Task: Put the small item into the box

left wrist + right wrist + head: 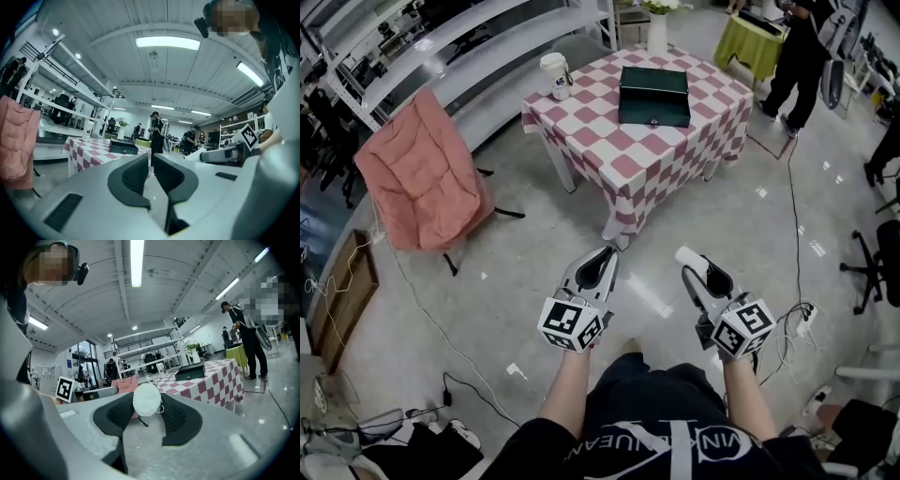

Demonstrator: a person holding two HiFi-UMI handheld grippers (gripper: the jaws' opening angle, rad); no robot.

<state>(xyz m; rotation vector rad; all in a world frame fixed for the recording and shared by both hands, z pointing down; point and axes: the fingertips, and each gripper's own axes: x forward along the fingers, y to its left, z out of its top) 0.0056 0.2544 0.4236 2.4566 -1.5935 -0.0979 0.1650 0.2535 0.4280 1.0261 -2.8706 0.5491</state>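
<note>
small white item [146, 398]: pinched between right gripper [148, 406] jaws, well short of checked table [619, 169]; dark box [654, 95] there, lid closed; left gripper [151, 165] jaws nearly together, empty; opening and placing judged outstanding.

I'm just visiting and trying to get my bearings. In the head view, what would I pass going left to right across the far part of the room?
Pink chair → white cup → dark box on the checkered table → standing person in black.
</note>
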